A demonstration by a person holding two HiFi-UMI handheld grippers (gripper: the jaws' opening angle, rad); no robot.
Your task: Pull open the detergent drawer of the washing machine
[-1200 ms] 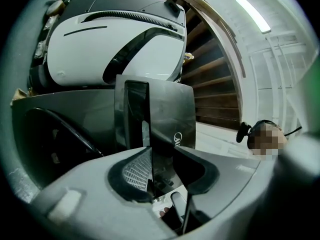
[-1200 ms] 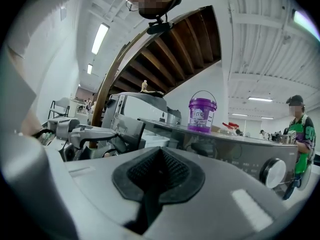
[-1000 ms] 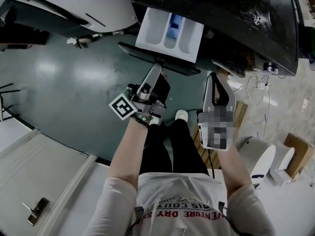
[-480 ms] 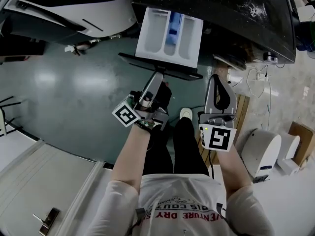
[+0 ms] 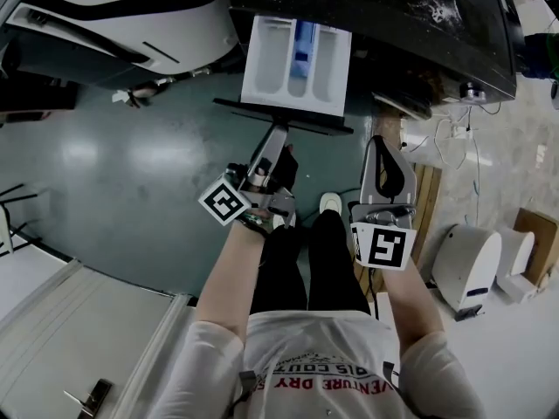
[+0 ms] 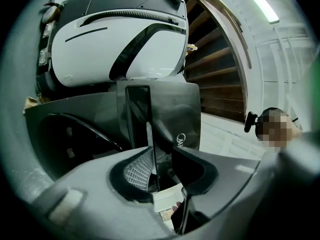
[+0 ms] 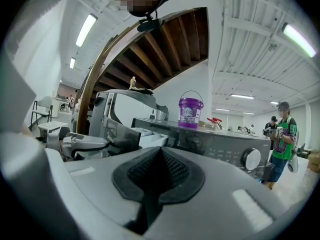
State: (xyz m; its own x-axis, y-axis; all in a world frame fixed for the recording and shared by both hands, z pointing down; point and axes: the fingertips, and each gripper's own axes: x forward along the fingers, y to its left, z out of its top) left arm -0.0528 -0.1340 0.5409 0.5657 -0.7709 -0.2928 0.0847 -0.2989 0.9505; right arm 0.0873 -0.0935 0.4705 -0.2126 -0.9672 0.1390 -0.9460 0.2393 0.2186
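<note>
The left gripper [image 5: 278,134] is closed on the dark front panel [image 5: 301,122] of the detergent drawer [image 5: 297,58]. In the left gripper view the thin panel stands edge-on between the two pads, which hold it with only a narrow gap between them. Its marker cube [image 5: 224,204] sits at seven o'clock of the jaws. A white machine [image 5: 131,7] stands at ten o'clock of this gripper, above the green floor [image 5: 113,147].

The drawer is pulled out of the washing machine [image 5: 410,24], at twelve o'clock of the left gripper. Its white tray shows three compartments, and the middle one has a blue insert [image 5: 306,42]. In the left gripper view the front panel carries a pale round logo [image 6: 183,139]; no letters can be read from it.

The right gripper [image 5: 381,147] hangs at four o'clock of the drawer, apart from it. Its jaws are pressed together with nothing between them. Its marker cube [image 5: 383,246] lies at six o'clock of the jaws.

In the right gripper view a purple tub [image 7: 190,110] stands on top of the washing machine. Its white label is too small to read. A round knob [image 7: 251,159] sits on the machine's front at four o'clock of the tub.

The person's shirt [image 5: 323,356] bears red print, seen upside down, in which the word "DRY" can be read. A white rounded appliance [image 5: 467,267] stands on the floor at four o'clock of the right gripper.
</note>
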